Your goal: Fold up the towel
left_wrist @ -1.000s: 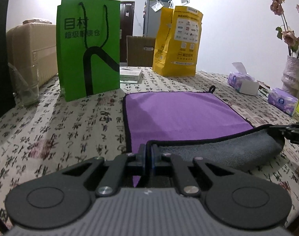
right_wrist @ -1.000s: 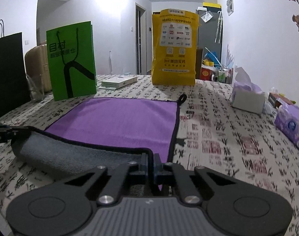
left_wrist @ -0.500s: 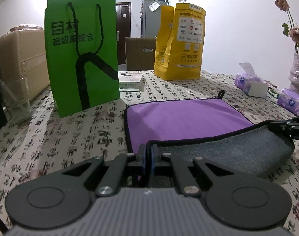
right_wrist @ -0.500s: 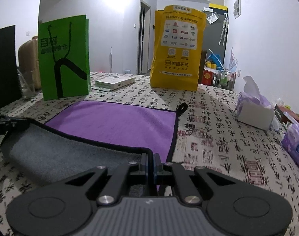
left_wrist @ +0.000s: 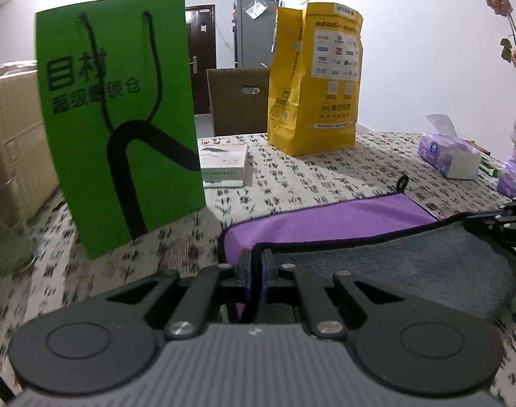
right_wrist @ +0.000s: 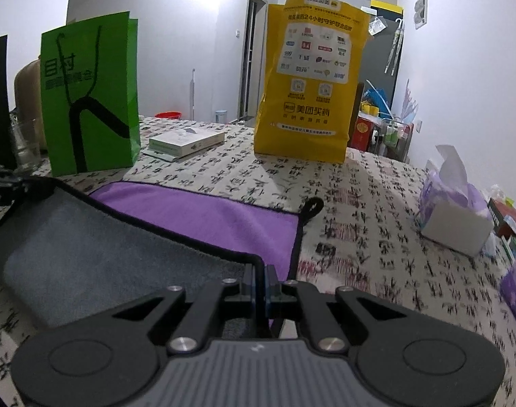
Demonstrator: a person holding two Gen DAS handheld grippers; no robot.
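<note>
A towel, purple on one face (left_wrist: 326,218) and grey on the other (left_wrist: 393,257), lies on the patterned tablecloth. Its near edge is lifted and carried over the purple part, grey side up. My left gripper (left_wrist: 256,261) is shut on the near left corner. My right gripper (right_wrist: 259,278) is shut on the near right corner, and it shows at the right edge of the left wrist view (left_wrist: 505,224). In the right wrist view the purple face (right_wrist: 203,213) and grey face (right_wrist: 98,254) both show. A black hanging loop (right_wrist: 312,205) sits at the far right corner.
A green paper bag (left_wrist: 118,156) stands just beyond the towel's far left corner. A yellow bag (left_wrist: 315,81) and a white box (left_wrist: 224,166) stand further back. Tissue packs (left_wrist: 451,156) lie at the right. A glass (right_wrist: 23,142) stands at the left.
Both grippers have carried the lifted towel edge forward and higher over the purple part. More grey underside shows and less purple. The bags loom closer.
</note>
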